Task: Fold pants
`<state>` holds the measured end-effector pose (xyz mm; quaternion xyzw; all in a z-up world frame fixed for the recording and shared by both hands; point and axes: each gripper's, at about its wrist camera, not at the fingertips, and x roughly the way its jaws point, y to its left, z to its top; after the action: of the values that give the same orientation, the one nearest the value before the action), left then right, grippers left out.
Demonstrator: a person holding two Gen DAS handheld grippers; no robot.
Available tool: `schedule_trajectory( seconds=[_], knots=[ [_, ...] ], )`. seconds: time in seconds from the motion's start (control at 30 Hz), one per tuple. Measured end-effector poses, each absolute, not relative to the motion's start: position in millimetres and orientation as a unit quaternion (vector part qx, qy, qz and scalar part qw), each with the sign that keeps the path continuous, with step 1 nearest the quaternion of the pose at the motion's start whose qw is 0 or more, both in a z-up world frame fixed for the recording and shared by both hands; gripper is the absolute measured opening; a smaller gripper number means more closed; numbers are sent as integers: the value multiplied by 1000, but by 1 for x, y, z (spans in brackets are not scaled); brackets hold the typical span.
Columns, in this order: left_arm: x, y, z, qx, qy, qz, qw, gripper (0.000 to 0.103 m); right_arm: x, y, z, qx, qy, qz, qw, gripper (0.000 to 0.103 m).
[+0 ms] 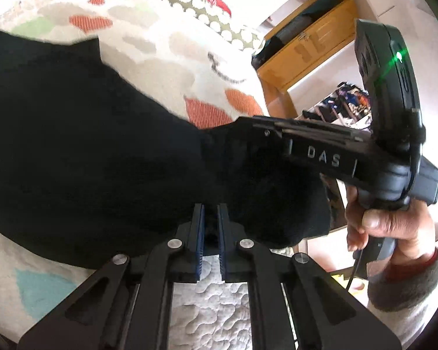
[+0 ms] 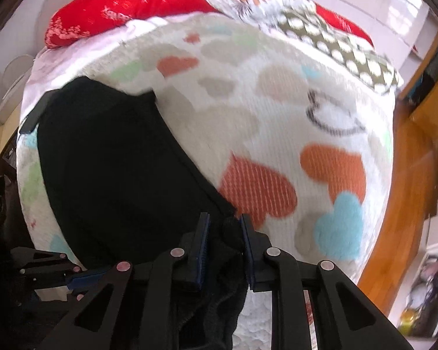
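Black pants (image 2: pixel 116 169) lay lengthwise on the bed (image 2: pixel 277 122), long axis running away from both claws.
Left claw (image 1: pixel 210 218) and right claw (image 2: pixel 224 227) each pinched the near fabric edge.

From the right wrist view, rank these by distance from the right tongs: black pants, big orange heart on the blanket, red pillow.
1. Black fabric pants: bunched between the right tongs.
2. Large orange heart print: on the white fleece blanket, just ahead, slightly right.
3. Red patterned pillow: at the bed's far end, upper left.
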<state>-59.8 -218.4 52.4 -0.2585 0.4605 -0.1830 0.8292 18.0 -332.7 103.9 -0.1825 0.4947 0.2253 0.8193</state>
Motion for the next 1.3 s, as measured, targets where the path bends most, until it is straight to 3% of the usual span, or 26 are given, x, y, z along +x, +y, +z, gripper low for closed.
schedule_trajectory(
  seconds=[0.27, 0.4, 0.57, 0.63, 0.67, 0.7, 0.73, 0.77, 0.8, 0.83, 0.9, 1.3],
  knots=[
    [-64, -139, 73, -269, 411, -128, 862, 6, 31, -252, 129, -210, 470, 269, 814, 20],
    [-63, -89, 68, -284, 402, -82, 866, 6, 49, -201, 110, -181, 483, 307, 799, 10],
    [-56, -49, 56, -277, 413, -43, 867, 7, 66, -142, 71, -134, 522, 349, 766, 13],
    [-57, -42, 55, -266, 420, -38, 867, 13, 69, -139, 79, -106, 520, 355, 769, 23],
    [-57, -40, 53, -261, 420, -40, 868, 23, 68, -145, 91, -96, 509, 354, 779, 27],
    [-60, -38, 54, -260, 420, -43, 868, 38, 65, -152, 102, -95, 498, 349, 788, 38],
    [-59, -39, 53, -258, 419, -49, 869, 47, 59, -160, 112, -96, 486, 343, 798, 51],
    [-66, -39, 55, -258, 417, -54, 870, 61, 50, -176, 125, -100, 470, 330, 813, 57],
    [-64, -41, 53, -257, 417, -62, 870, 67, 42, -188, 133, -104, 457, 317, 824, 63],
    [-64, -45, 52, -252, 418, -72, 870, 68, 35, -202, 138, -107, 447, 304, 835, 65],
    [-60, -54, 52, -235, 427, -93, 868, 80, 17, -234, 138, -110, 443, 269, 848, 65],
    [-23, -130, 37, -196, 503, -174, 824, 84, -37, -314, 54, -49, 479, 172, 859, 65]
  ],
)
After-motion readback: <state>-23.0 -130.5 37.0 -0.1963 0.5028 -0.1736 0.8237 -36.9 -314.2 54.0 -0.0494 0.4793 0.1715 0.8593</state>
